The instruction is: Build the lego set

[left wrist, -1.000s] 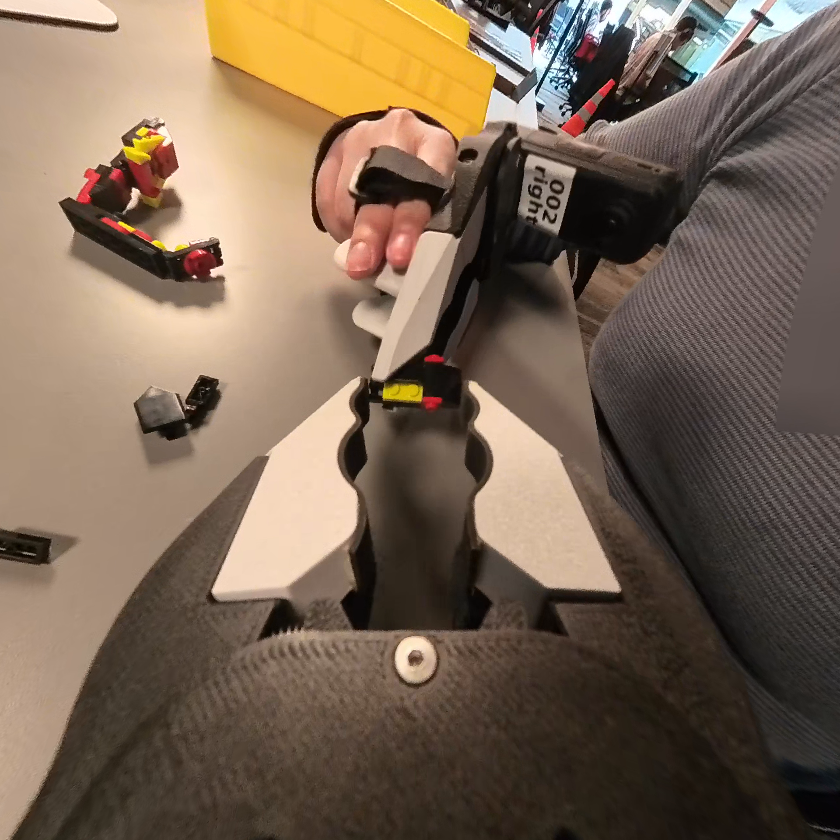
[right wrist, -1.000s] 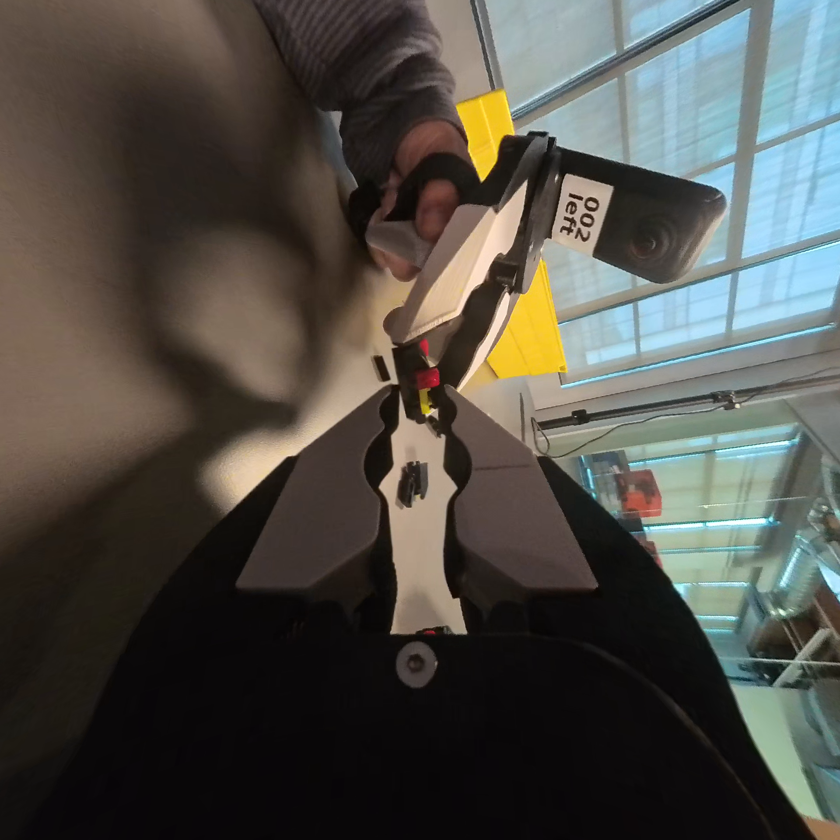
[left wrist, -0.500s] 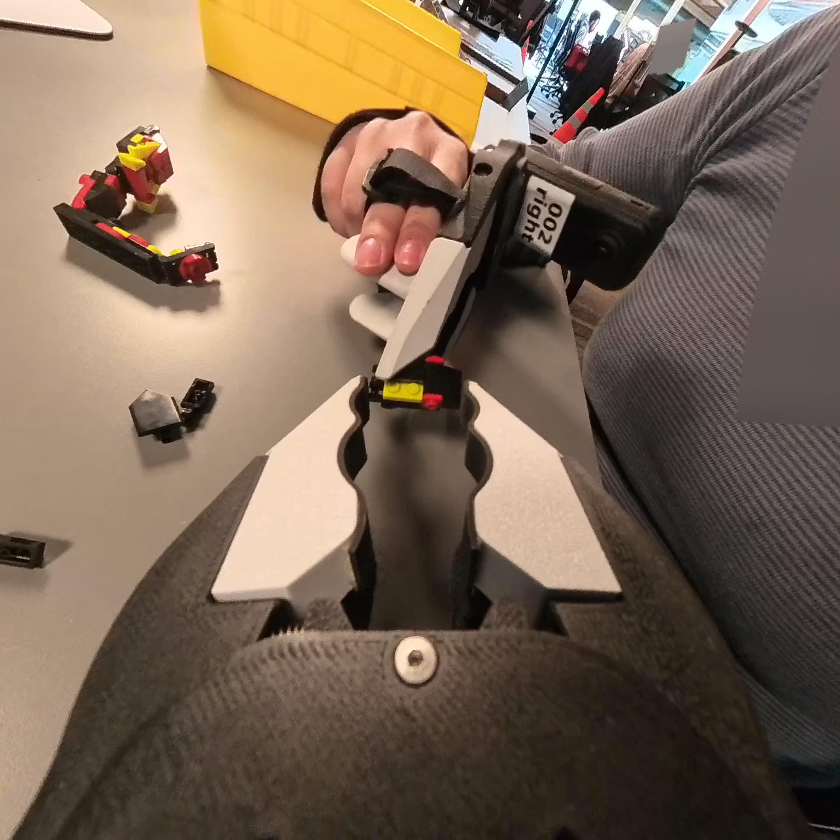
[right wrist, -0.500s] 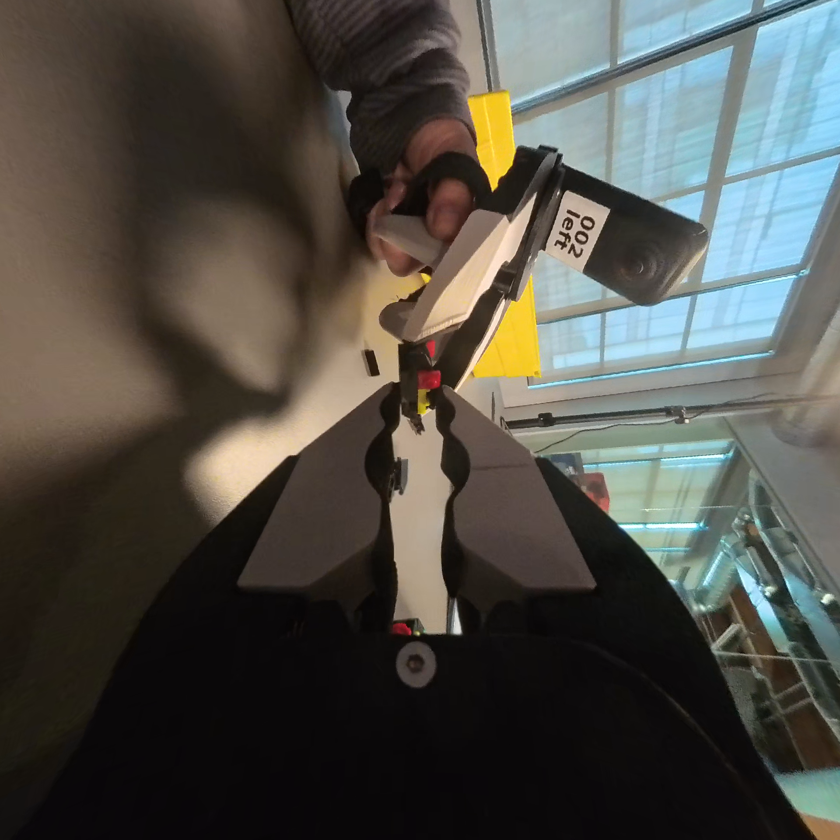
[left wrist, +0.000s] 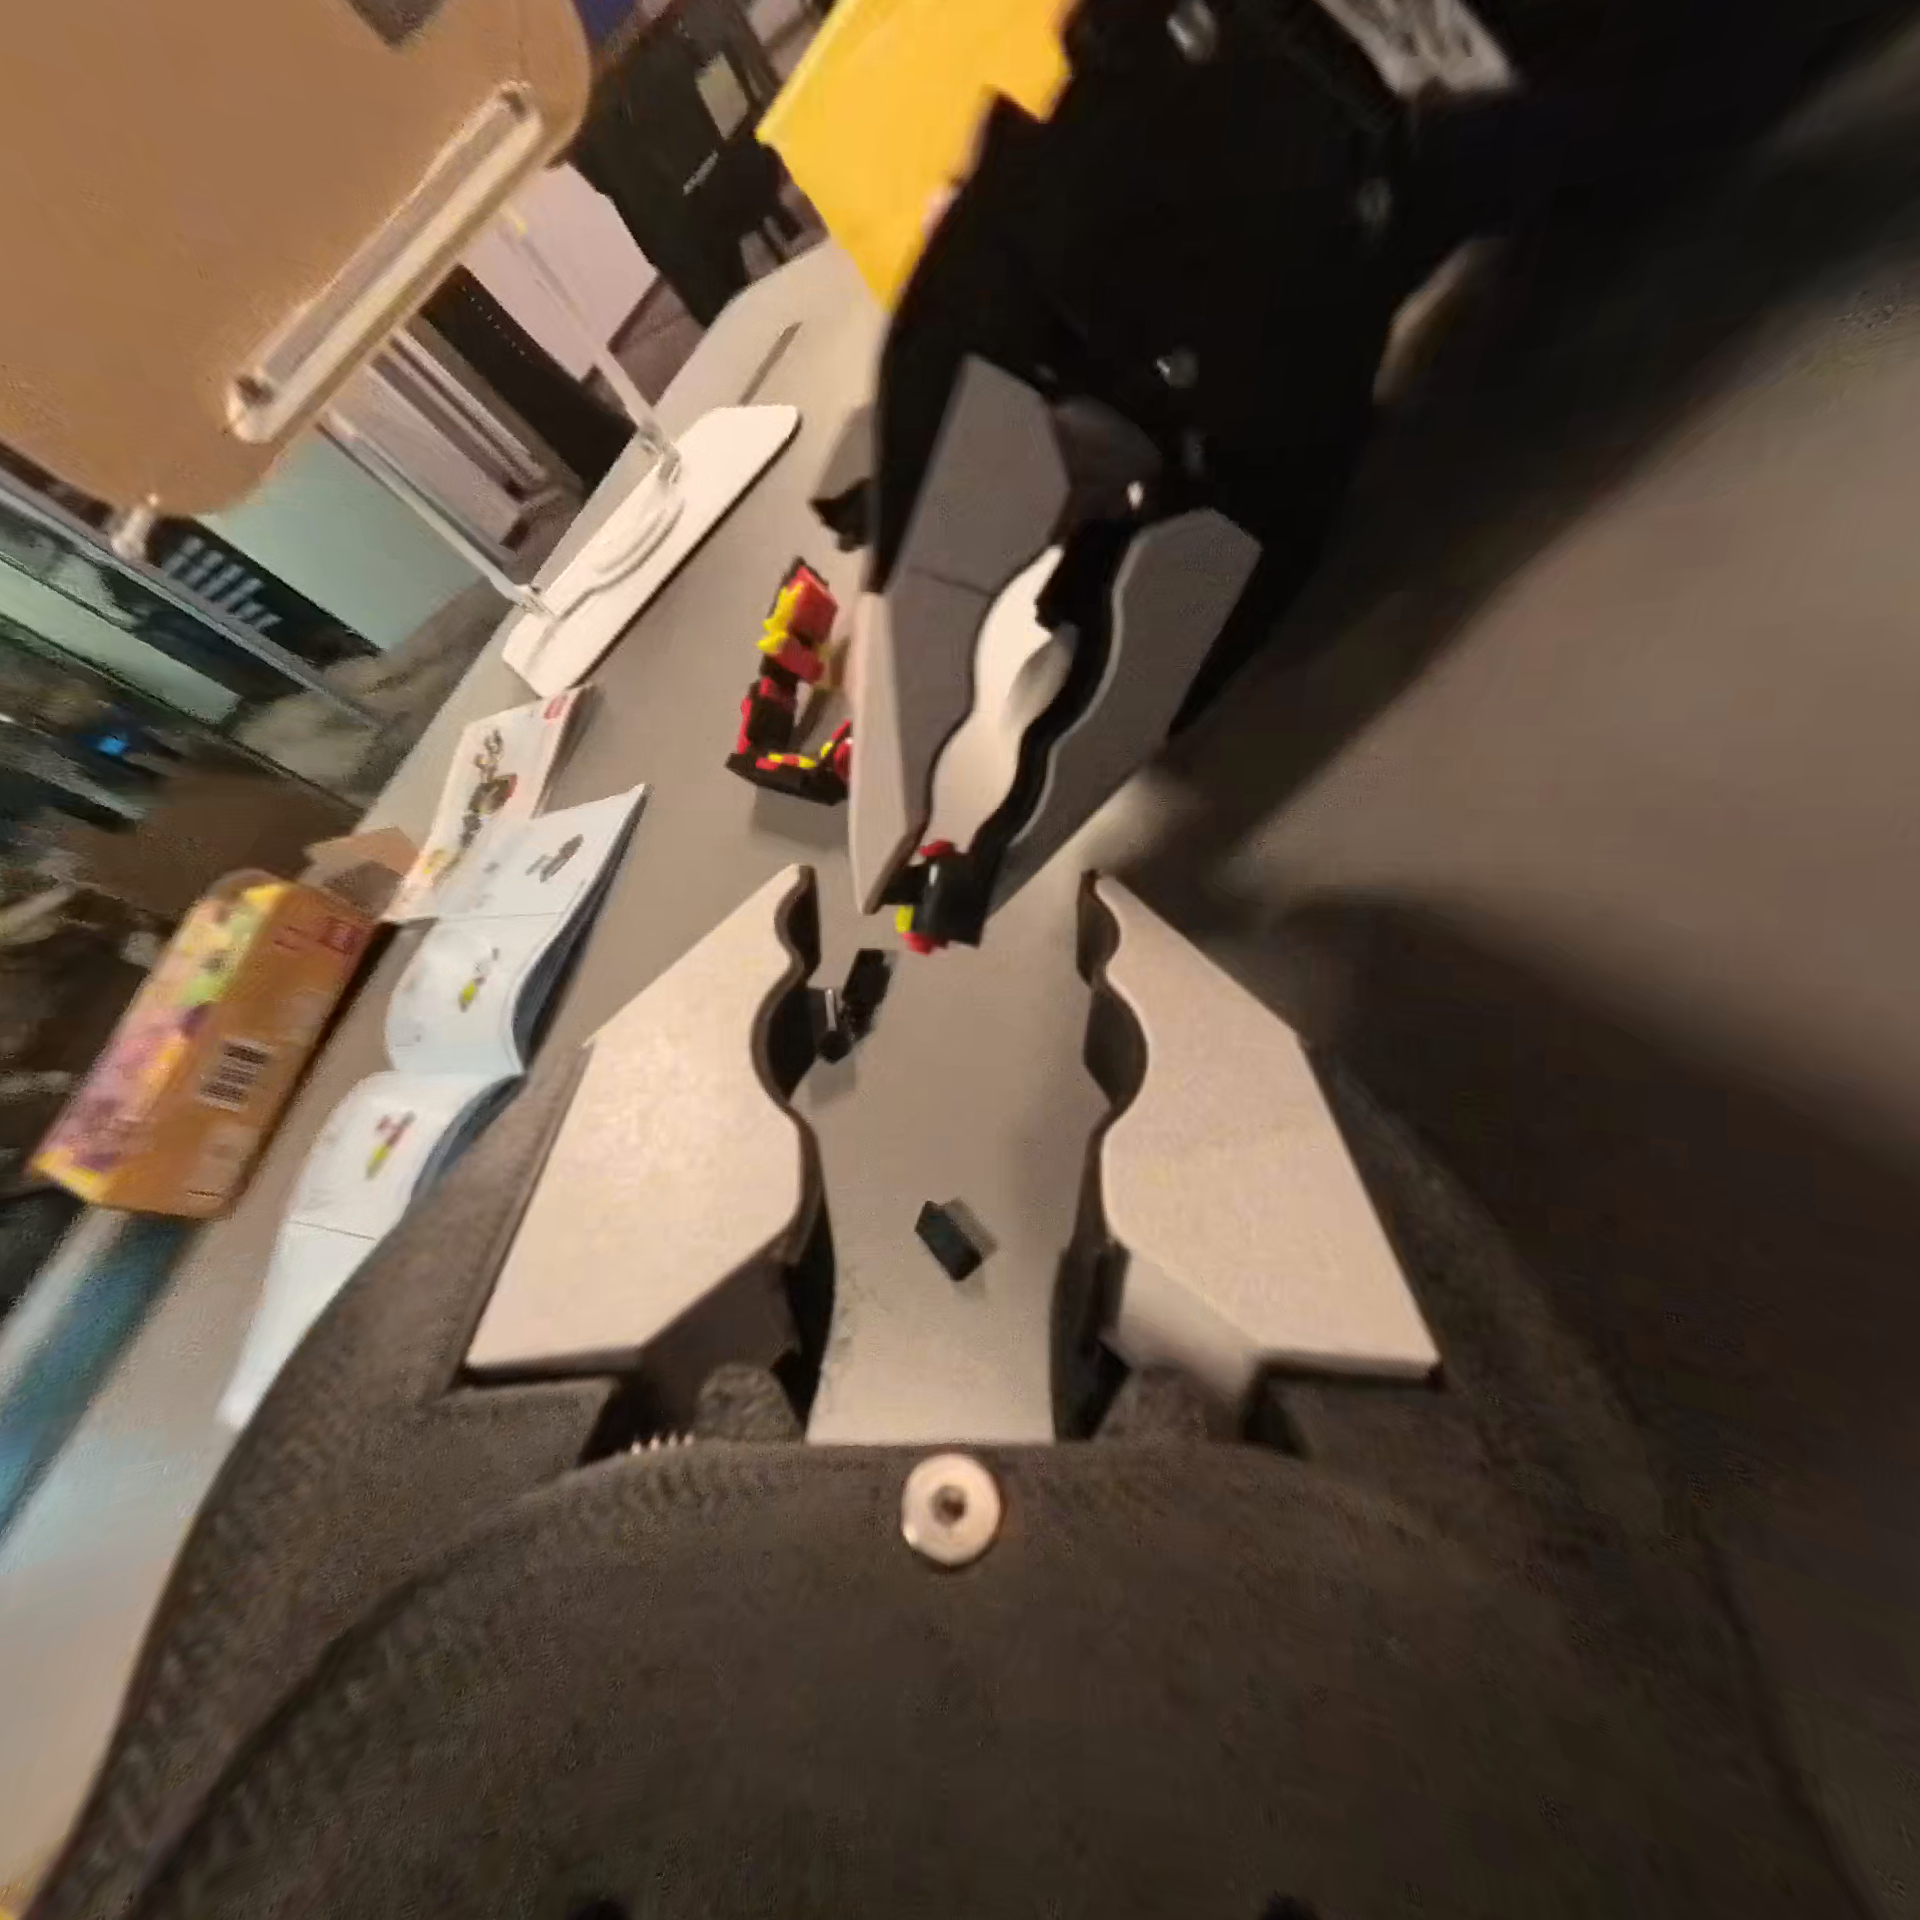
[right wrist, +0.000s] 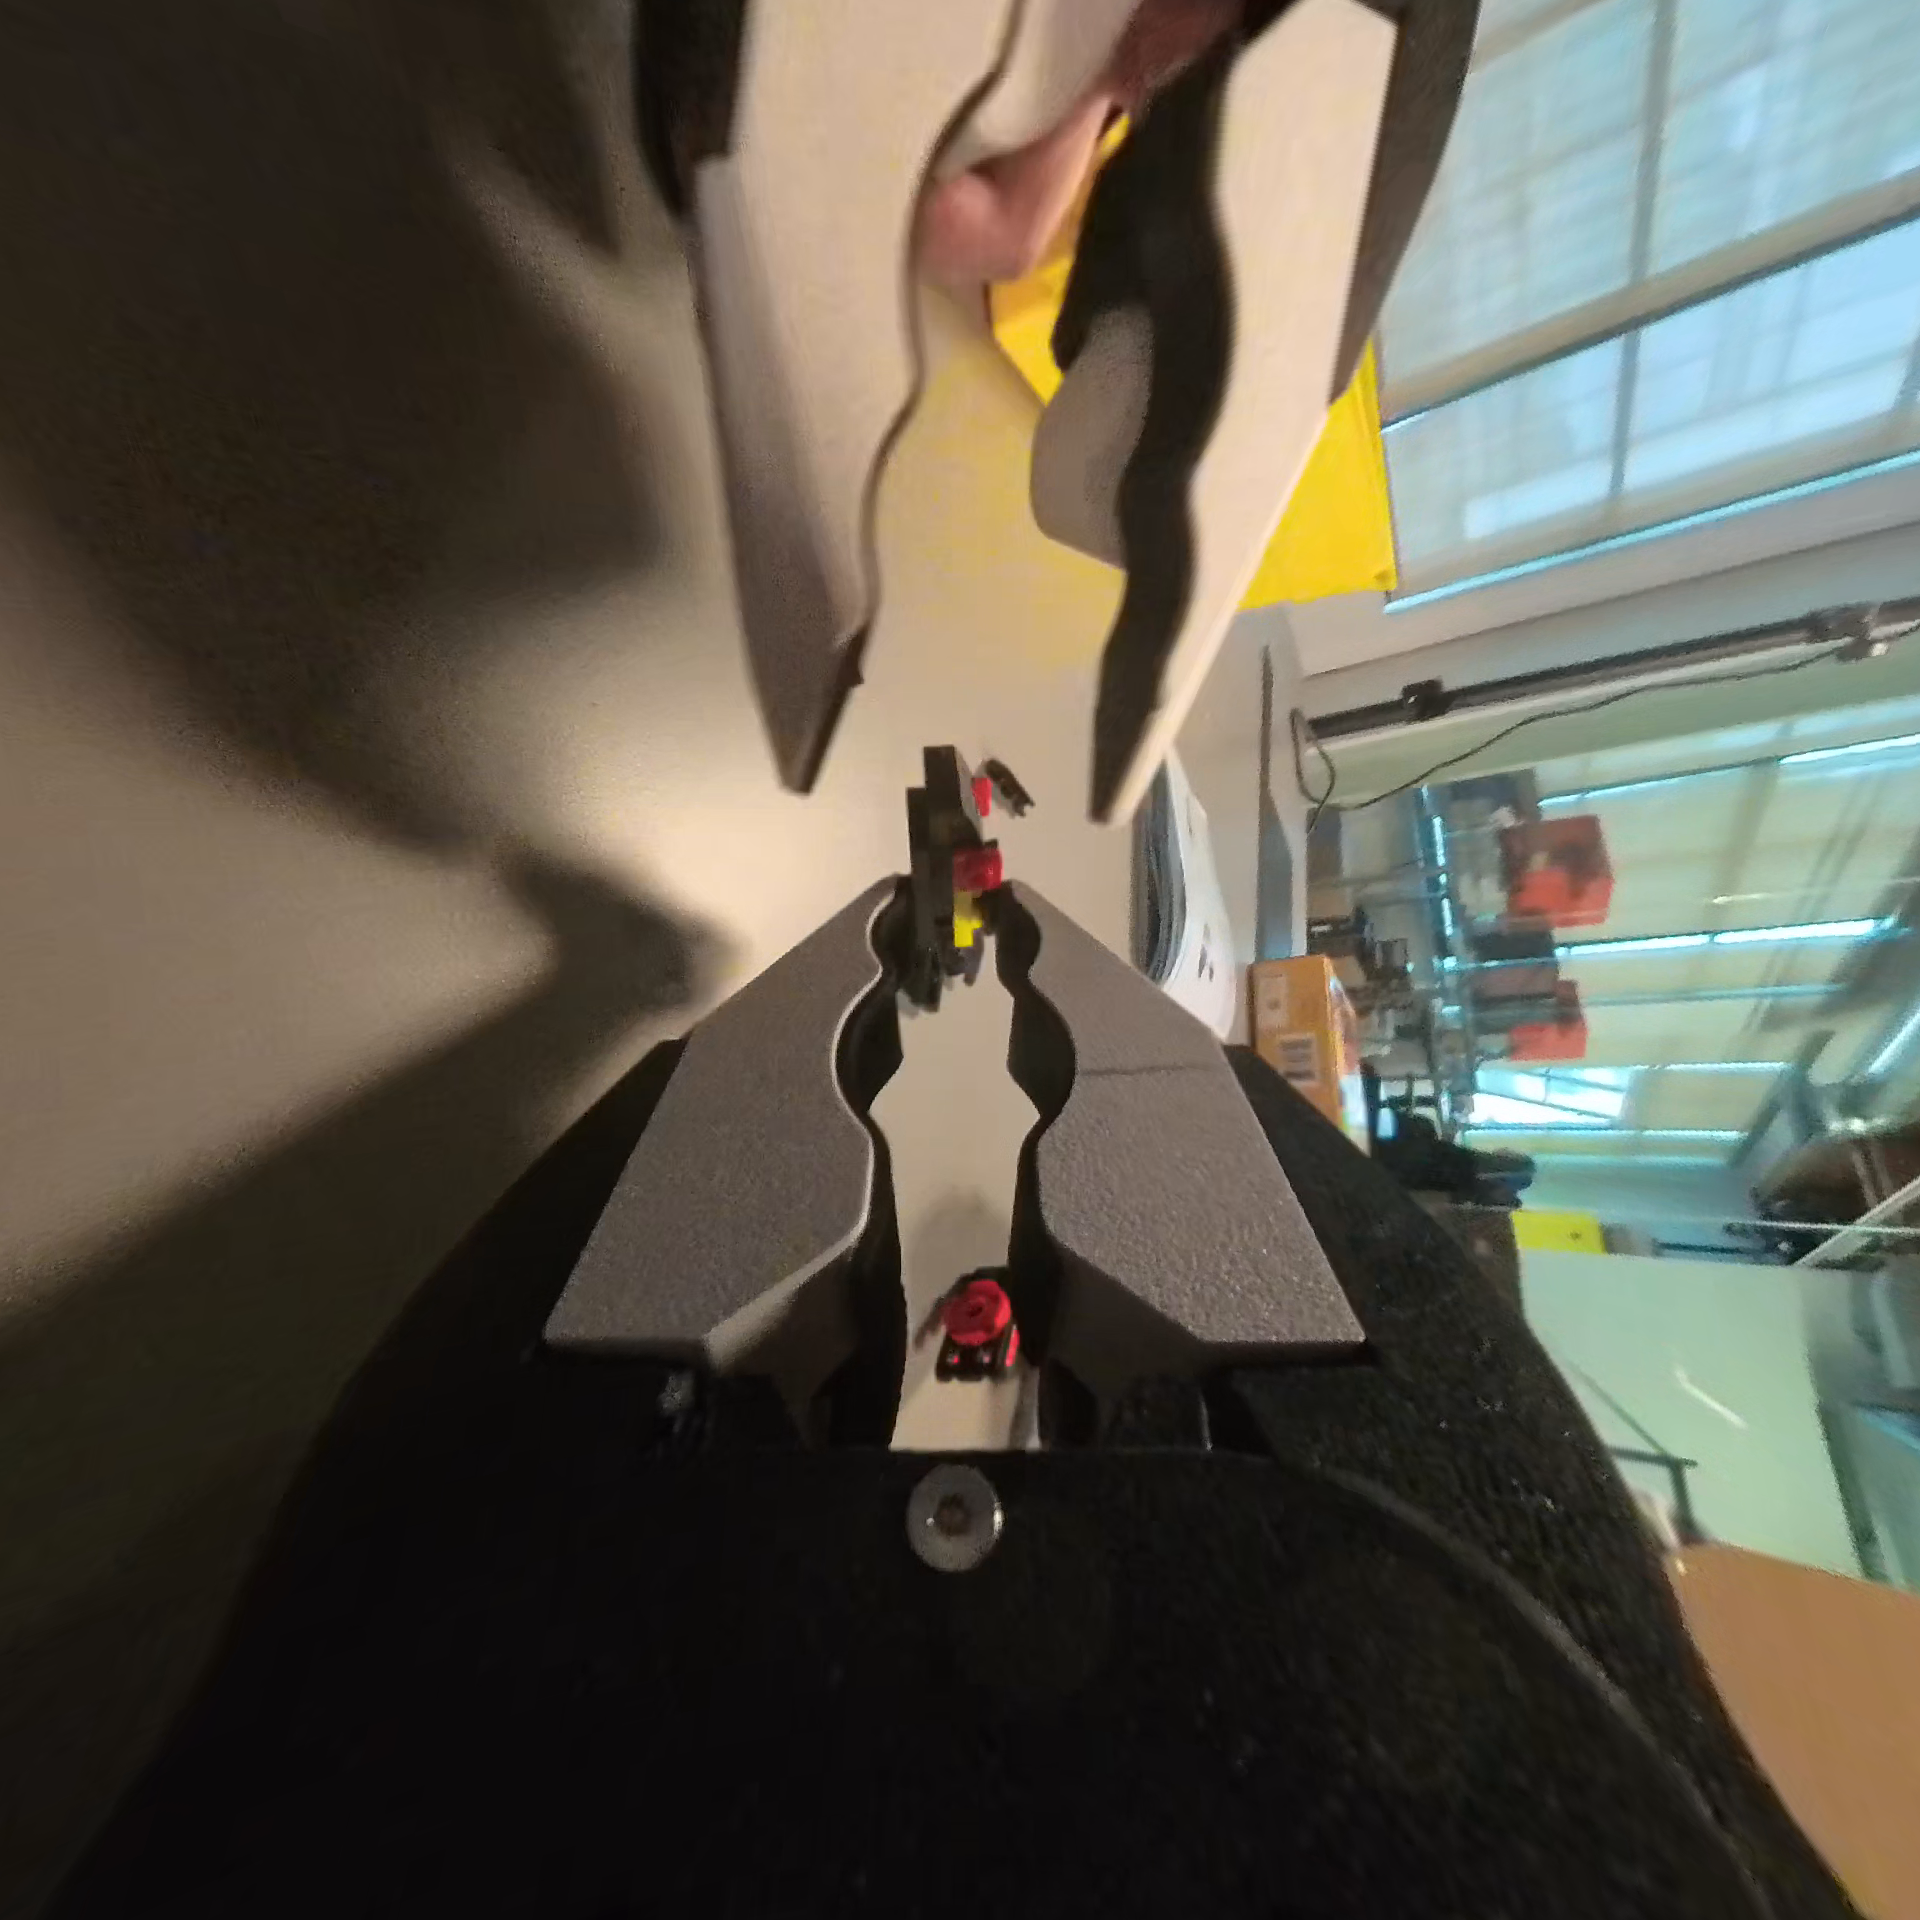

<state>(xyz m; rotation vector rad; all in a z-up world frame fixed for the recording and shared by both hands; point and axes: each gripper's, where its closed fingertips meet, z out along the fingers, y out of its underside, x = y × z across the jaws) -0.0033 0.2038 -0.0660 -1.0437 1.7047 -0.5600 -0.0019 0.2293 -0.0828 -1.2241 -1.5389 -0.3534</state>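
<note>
Left gripper (left wrist: pixel 943 904) let go, fingers spread, right gripper (right wrist: pixel 948 902) pinching lego piece (right wrist: pixel 948 883) (long axis forward).

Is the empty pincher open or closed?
Open. The left gripper has a wide gap between its grey fingers, showing grey table and a small black brick; it grips nothing.

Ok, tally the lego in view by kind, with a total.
Built assemblies: 2, the larger build on the table and the small assembly in the right gripper.
Loose black pieces: 3, though blur makes the farther pair hard to separate.
Total: 5.
</note>
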